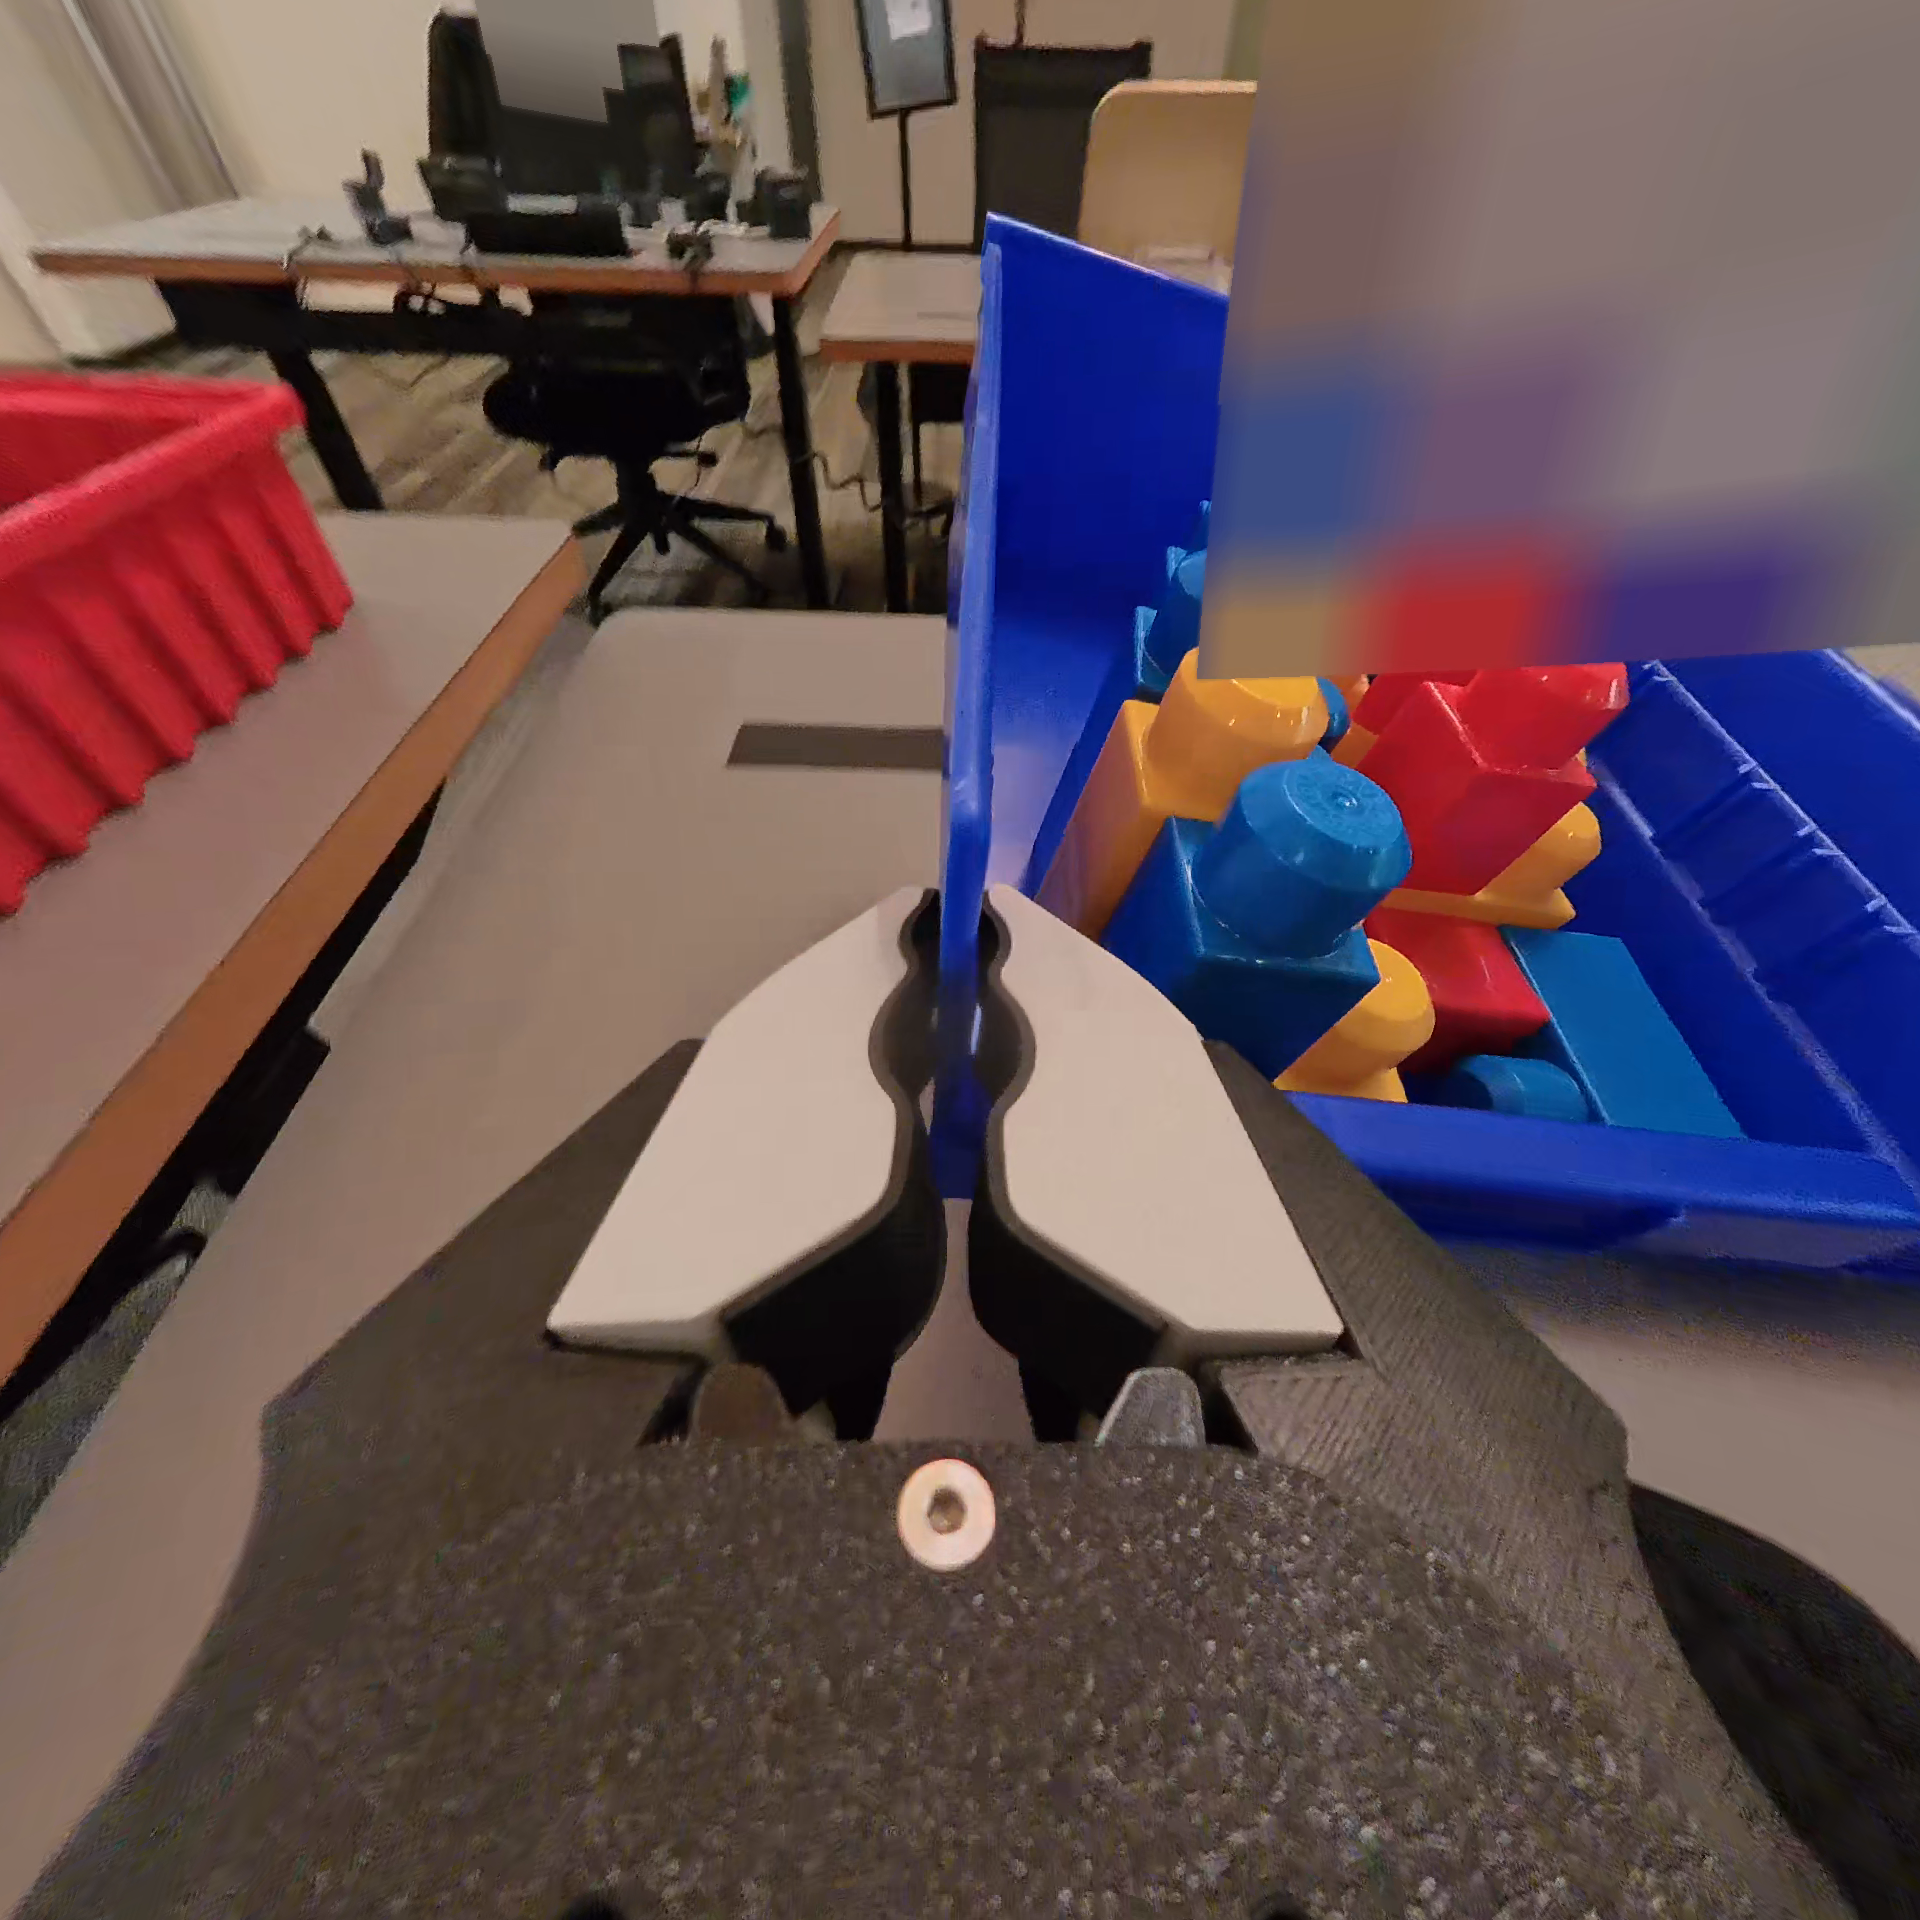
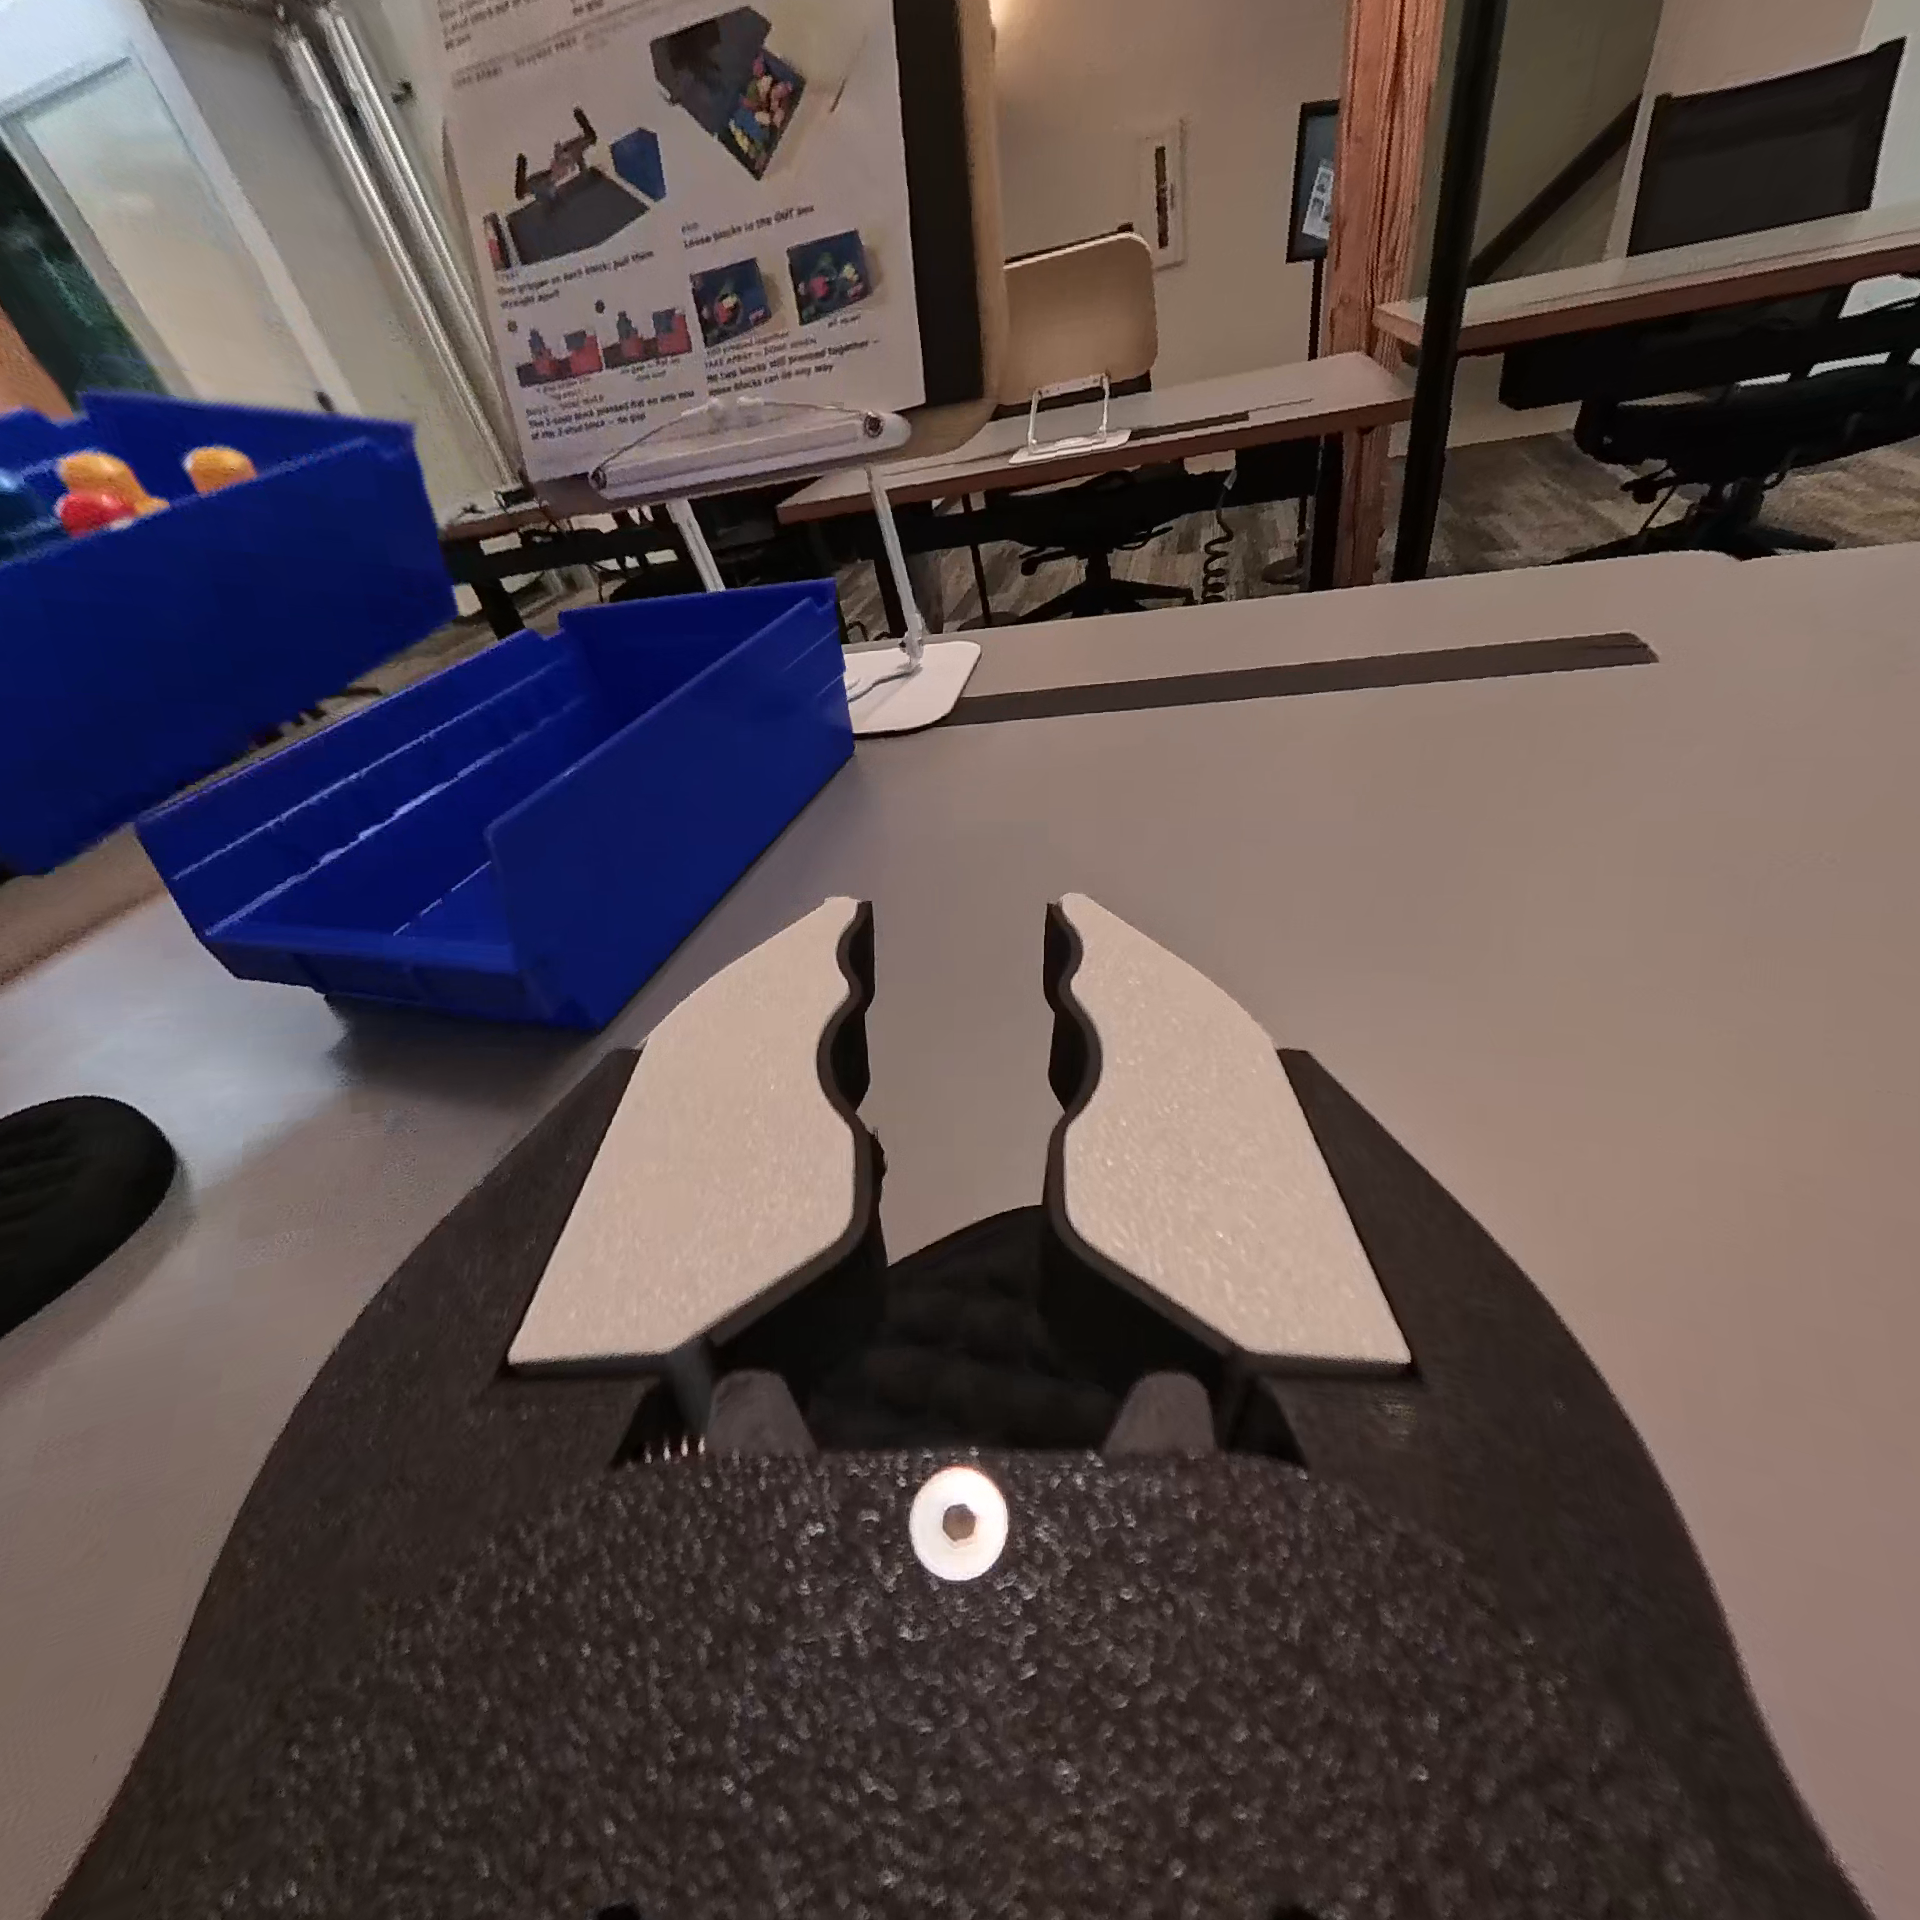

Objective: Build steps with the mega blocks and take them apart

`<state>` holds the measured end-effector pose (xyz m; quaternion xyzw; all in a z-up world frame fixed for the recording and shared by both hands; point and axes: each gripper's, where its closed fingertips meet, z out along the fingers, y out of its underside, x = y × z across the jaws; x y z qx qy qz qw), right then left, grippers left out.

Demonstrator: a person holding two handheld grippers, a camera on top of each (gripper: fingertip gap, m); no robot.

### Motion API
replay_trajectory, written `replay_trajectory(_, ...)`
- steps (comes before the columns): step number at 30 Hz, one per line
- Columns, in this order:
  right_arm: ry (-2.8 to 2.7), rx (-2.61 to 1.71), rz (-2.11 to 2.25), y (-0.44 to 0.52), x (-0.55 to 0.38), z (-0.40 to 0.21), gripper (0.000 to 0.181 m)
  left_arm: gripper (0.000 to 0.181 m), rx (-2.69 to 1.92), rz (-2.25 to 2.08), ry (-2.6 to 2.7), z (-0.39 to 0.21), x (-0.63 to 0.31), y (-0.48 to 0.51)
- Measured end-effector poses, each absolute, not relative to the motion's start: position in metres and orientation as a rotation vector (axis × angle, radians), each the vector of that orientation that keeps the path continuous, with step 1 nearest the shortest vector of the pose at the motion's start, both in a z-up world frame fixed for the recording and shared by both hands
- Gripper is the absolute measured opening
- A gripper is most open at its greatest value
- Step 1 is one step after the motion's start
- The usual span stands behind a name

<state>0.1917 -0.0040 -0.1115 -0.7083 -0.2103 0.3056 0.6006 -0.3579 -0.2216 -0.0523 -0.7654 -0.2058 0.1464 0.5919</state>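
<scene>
My left gripper is shut on the thin side wall of a blue bin, which stands tilted. Inside lie several mega blocks: a blue one, a yellow one and a red one; a blurred patch covers the far part. In the right wrist view this bin shows at the far left, with yellow and red block studs above its rim. My right gripper is open and empty over the bare grey table. A second, empty blue bin sits on the table to its left.
A red ribbed bin stands on the neighbouring table at the left. A white desk lamp and a poster board stand behind the empty bin. A black padded object lies at the left edge. Desks and office chairs fill the background.
</scene>
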Motion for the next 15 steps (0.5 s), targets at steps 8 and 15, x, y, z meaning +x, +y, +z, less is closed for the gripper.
replay_trajectory(8, -0.527, -1.652, 0.717, -0.01, 0.181, -0.115, 0.031, 0.005, -1.816, 0.335, -0.649, -0.116, -0.386, -0.249)
replay_trajectory(15, -0.546, -1.665, 0.711, -0.011, 0.176, -0.122, 0.031, 0.005, -1.807, 0.346, -0.759, -0.15, -0.393, -0.236)
